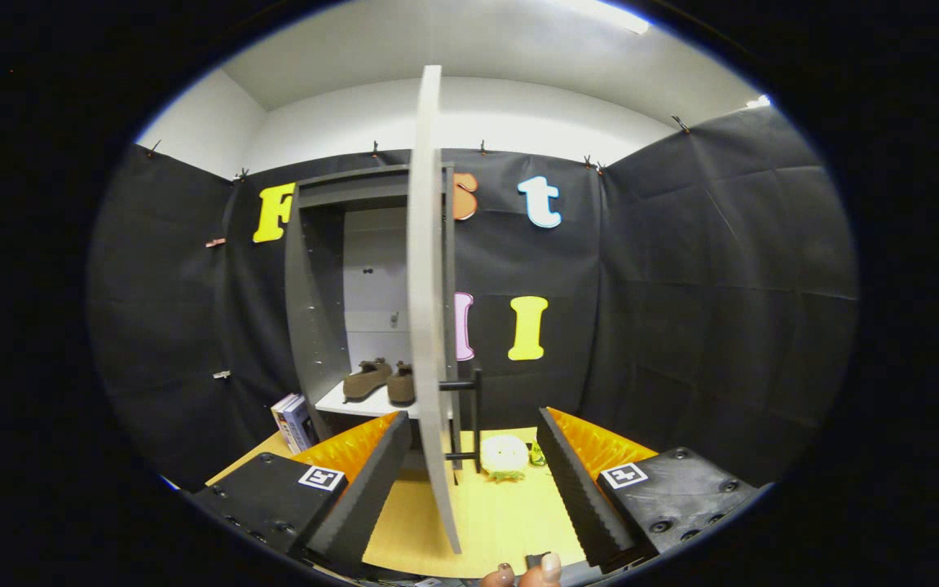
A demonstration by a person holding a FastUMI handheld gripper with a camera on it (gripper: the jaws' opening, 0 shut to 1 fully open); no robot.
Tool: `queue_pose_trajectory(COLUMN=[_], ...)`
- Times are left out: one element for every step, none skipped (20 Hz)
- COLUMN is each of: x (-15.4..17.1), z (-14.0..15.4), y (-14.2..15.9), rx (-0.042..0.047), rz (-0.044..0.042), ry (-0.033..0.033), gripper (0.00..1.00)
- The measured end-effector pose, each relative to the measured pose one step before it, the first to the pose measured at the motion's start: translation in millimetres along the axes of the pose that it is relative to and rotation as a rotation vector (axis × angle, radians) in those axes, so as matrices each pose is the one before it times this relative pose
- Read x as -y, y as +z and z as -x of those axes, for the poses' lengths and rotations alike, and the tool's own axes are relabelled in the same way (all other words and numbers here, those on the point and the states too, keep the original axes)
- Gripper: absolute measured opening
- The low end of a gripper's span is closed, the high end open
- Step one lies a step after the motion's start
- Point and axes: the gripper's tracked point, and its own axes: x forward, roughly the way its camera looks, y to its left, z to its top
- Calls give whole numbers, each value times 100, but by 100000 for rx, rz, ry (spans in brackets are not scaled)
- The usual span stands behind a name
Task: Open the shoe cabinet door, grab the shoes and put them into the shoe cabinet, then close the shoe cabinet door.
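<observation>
Door closing step: shoes (378, 380) already on the shelf (355, 404) inside the shoe cabinet (315, 310), door (429, 310) swung wide and seen edge-on.

Gripper (469, 481) spread wide, holding nothing; door's edge stands between its fingers, nearer the left one, apparently touching neither. Door handle (473, 417) sticks out on the door's right face, just ahead of the fingers. Judgement: press the right finger flat on that face near the free edge, sweep leftward in a steady arc, stay clear of the handle and of the pale round object (504, 456) on the bench (486, 522). Box (294, 422) beside the cabinet lies off the swing path.
</observation>
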Motion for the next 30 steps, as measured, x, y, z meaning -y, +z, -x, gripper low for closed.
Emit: queue_pose_trajectory(x=[378,497,364,296,-109,-116,-55,-129,-254,-53,-46,-459,-291,-437,-616,-790,-882,-1058,-1099,-1083,-1047,-988,-1130,-864,-920,-832,-797,-669,-562,-671], z=[-607,-657,-686,-700,-451,-410,-319,-337,-328,-281,-258,-108,-68,-9,47,-98,-44,-138,-147,-201,-304,-335,-87,-55,-170,-278,-614,-537,-540,-530], y=[-261,-290,-576,-351,-369,-299,-224,-58,149,138,-64,-107,-51,9,-20,-26,-77,-108,-93,-73,-84,-76,-129,-167,-206,-54,-47,-123,-236,-108], rx=[-583,-786,-1502,-1295,-1044,-1065,-800,-356,300,731,103,-550,8,136,330,254,276,69,207,111,133,-40,-254,-179,-209,15,9,-104,-607,-297], rz=[-508,-195,252,562,362,-94,-263,-229,-210,-138,-275,-387,-161,161,398,338,88,-251,-392,-307,26,129,19,-136,-375,-701,-670,-307,-255,-415], ry=[-104,308,606,449,1056,1047,979,1143,1345,181,-138,411,195,357,866,1247,1414,1358,1287,1069,937,727,435,195,178,276,174,-501,-498,-115], gripper=[98,98,98,98,98,98,99,99,99,98,98,98,98,98,98,98,98,98,98,99,99,99,99,99,99,99,99,99,98,99])
